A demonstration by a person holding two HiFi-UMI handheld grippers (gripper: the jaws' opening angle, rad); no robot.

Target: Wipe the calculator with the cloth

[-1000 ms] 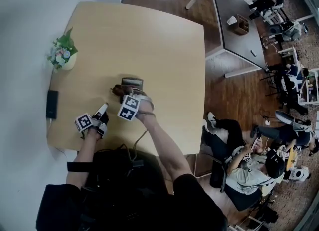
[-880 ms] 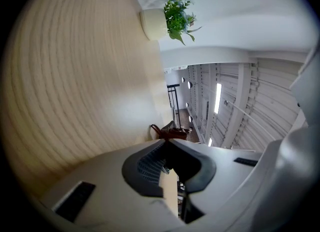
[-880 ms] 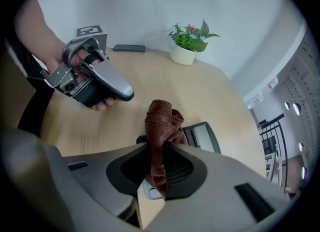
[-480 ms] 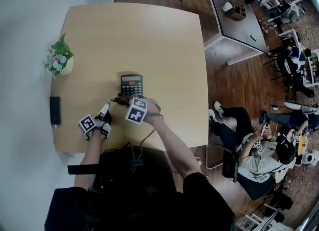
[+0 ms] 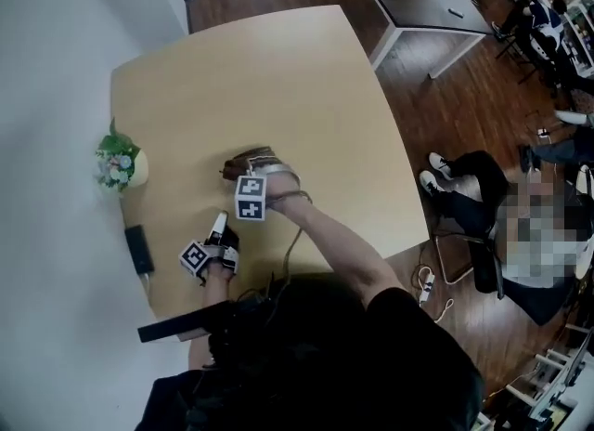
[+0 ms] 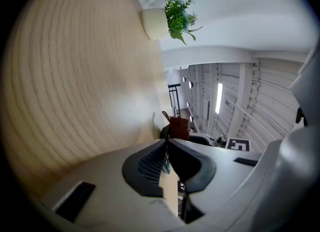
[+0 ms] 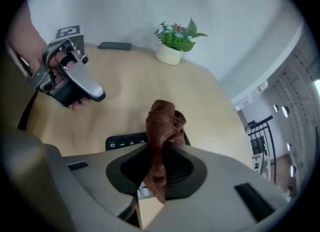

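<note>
My right gripper (image 5: 252,171) points steeply down and is shut on a bunched brown cloth (image 7: 162,123). The cloth (image 5: 246,160) sits over the black calculator (image 7: 122,141), of which only a strip of keys shows below the jaws in the right gripper view. In the head view the calculator is hidden under the cloth and the gripper. My left gripper (image 5: 220,225) rests on the table near the front left, shut with nothing between its jaws, a short way from the calculator. It also shows at the left of the right gripper view (image 7: 75,83).
A small potted plant (image 5: 119,164) stands at the table's left edge, against the white wall. A flat black device (image 5: 139,249) lies in front of it. The light wooden table (image 5: 306,85) stretches away beyond the calculator. Chairs and seated people are on the floor to the right.
The right gripper drew the cloth back off the calculator, baring it half a second ago, and has now pushed it forward over the calculator again. The left gripper stayed in place.
</note>
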